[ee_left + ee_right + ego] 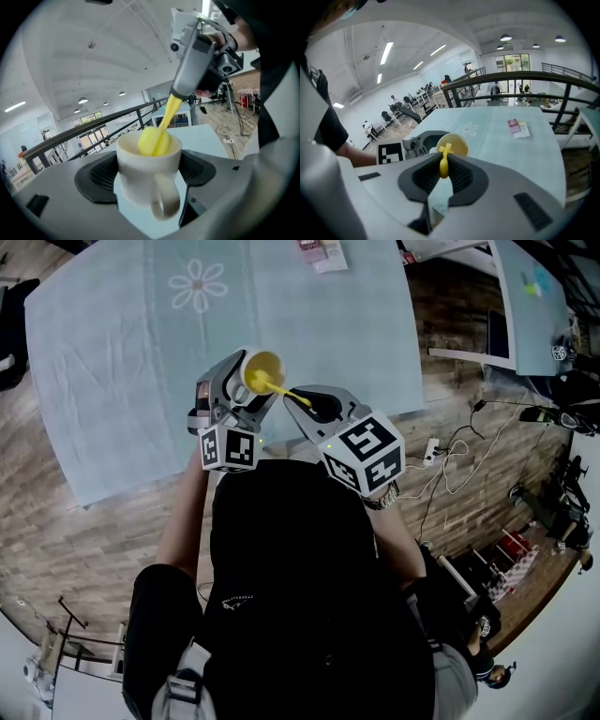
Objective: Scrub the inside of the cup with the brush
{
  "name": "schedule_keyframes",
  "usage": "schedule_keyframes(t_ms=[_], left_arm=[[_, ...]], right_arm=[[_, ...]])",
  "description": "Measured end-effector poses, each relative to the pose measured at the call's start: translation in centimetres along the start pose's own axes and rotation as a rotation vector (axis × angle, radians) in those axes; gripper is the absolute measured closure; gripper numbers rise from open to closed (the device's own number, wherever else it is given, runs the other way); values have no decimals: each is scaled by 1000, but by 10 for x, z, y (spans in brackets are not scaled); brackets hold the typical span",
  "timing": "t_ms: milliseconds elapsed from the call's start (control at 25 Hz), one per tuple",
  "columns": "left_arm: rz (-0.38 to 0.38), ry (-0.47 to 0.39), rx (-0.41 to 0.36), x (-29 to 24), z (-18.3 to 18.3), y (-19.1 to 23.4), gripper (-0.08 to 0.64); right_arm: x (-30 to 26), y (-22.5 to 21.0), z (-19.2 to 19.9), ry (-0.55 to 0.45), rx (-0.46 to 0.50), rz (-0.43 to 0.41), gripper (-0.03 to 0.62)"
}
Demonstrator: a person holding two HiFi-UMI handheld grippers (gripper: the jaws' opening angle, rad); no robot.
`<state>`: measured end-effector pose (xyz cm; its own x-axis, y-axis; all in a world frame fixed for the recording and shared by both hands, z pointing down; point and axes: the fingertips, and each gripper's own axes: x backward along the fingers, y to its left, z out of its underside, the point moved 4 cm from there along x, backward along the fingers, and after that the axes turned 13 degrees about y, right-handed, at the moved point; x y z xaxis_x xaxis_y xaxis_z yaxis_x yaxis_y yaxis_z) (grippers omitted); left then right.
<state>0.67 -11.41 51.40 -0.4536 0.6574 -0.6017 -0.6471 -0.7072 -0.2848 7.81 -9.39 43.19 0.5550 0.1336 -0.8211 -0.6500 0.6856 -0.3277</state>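
- scrubbing under way, by the look of the pose; pinching the thin handle of the yellow brush [444, 161] between the pressed-in jaws of the right gripper [443, 174], brush head down inside the cup [147, 168]
- clamping the white cup by its body between the jaws of the left gripper [149, 187], mouth turned toward the brush, cup handle pointing back at the camera; holding it up in the air above the near edge of the table [103, 427], not resting on it
- cannot tell how clean the inside is; no foam or water to be seen; probably left to do: working the head round the wall and the bottom, then drawing it out
- around: a pale blue cloth [309, 324] with a flower print [198, 285] over the table; a small packet [322, 253] at the far edge, well apart; a power strip [432, 448] and cables on the wooden floor to the right
- nothing between the two grippers except cup and brush; nothing blocking the stroke; as a guess, only the cup's rim limiting the slanted handle
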Motion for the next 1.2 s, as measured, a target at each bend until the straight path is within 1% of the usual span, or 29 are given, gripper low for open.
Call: schedule_keyframes(t_ms=[120,160,320,440,480,600,680,760,880,1040,1200], left_arm=[[21,-23,162,-14,11,10,169],[25,-22,202,-20,14,12,168],[26,10,292,-48,31,20,169],[16,30,350,-64,40,27,169],[10,33,381,-69,43,30,168],[-10,49,521,-84,57,40,169],[-38,66,580,-89,69,42,169],[-56,72,609,-91,79,43,169],[-49,65,623,-93,87,41,169],[-32,81,590,-98,93,35,169],[-39,91,531,-97,93,28,169]], right_arm=[[9,-9,-4,-61,-26,49,554],[12,-11,-5,-77,-32,67,554],[19,-19,-3,-129,-69,123,554],[18,-18,3,-137,-80,156,554],[17,-17,5,-139,-83,162,554],[17,-17,9,-149,-98,172,554],[18,-16,12,-151,-103,179,554],[20,-16,14,-152,-106,186,554],[21,-18,16,-156,-120,193,554],[21,-18,17,-161,-121,199,554],[20,-15,18,-161,-120,186,554]])
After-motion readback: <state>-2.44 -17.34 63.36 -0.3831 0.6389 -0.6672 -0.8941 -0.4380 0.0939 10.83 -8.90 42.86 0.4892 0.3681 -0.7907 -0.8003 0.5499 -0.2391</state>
